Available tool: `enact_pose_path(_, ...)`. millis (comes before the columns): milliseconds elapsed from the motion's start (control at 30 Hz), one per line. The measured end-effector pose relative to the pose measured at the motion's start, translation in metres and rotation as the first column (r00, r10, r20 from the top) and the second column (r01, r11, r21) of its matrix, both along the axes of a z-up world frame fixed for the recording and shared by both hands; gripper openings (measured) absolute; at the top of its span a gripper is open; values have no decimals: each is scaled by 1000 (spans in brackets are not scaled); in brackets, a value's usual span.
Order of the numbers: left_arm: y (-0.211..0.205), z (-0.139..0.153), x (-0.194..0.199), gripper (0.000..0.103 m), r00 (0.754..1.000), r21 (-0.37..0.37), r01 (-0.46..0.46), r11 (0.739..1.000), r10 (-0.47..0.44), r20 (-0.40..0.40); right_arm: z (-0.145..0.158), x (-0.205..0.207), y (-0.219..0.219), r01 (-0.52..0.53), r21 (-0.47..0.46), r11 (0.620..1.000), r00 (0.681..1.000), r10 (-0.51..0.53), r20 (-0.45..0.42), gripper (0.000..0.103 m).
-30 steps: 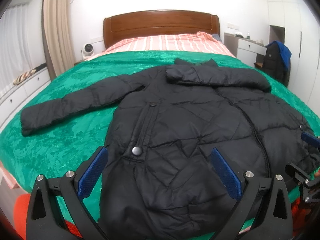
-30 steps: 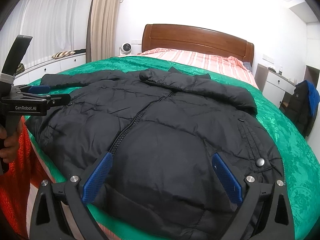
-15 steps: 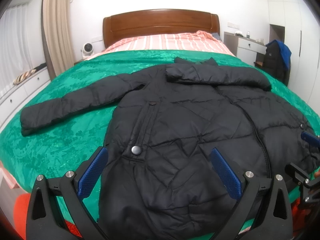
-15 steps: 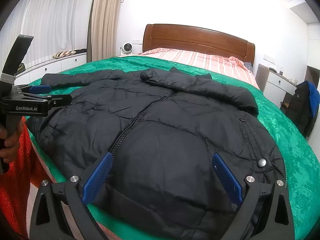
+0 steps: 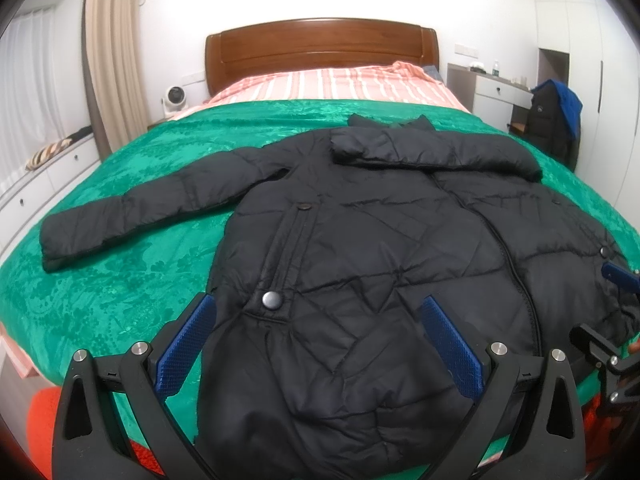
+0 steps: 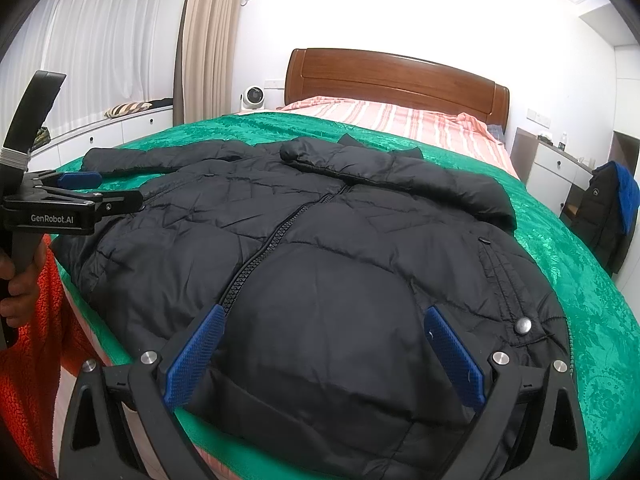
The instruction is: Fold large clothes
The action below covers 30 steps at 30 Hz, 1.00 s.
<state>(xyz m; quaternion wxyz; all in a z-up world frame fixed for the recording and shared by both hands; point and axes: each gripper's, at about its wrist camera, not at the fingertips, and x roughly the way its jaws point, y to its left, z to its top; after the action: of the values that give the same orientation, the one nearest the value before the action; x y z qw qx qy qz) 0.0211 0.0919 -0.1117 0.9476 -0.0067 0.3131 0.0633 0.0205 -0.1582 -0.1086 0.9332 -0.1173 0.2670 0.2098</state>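
The black coat (image 5: 360, 248) lies face up and zipped on the green bedspread (image 5: 120, 280), one sleeve (image 5: 152, 208) stretched out flat to the left and the other sleeve (image 5: 432, 150) already laid across the chest near the collar, so the fold looks barely begun. The left claw (image 5: 316, 344) hangs released over the hem, its blue pads wide apart with the snap button (image 5: 272, 300) just ahead and nothing between them. Judging from this, the outstretched sleeve wants folding in next, which calls for a reach well off to the left. The right claw (image 6: 320, 356) hangs likewise released over the hem, beside the zip (image 6: 276, 244), gripping nothing.
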Motion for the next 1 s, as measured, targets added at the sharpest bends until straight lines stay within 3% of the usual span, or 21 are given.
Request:
enact_pose_path(433,4,6,6,103,1000,-11,-6,1000,6,-16,3,-2,-2,-1,2,1000,1000,1,17,99)
enact_pose_path(567,43,25,21,103,999,-133,-33,991,30,-23,4,-1,-4,9,12,1000,1000,-9,13,99)
enact_pose_path(667,95,27,42,103,995,-267,-86,960,67,-78,6,-1,-4,10,15,1000,1000,-10,18,99)
enact_pose_path(767,169,16,60,103,976,-428,-215,878,177,-128,7,-4,0,2,1,1000,1000,-2,30,99)
enact_pose_path(800,203,6,66,103,962,-495,-274,825,226,-156,6,-4,0,-1,-4,1000,1000,1,31,99)
enact_pose_path(833,222,-1,68,102,950,-529,-311,789,258,-174,6,-5,1,-3,-8,1000,999,3,33,99)
enact_pose_path(867,247,-11,70,102,934,-576,-357,735,298,-198,5,-6,1,-5,-13,1000,999,6,34,99)
enact_pose_path(900,277,-25,70,102,910,-625,-409,664,346,-228,5,-6,2,-6,-17,1000,999,7,34,99)
enact_pose_path(1000,324,-50,68,102,846,-659,-512,552,459,-273,2,-6,3,-9,-26,1000,1000,10,26,99)
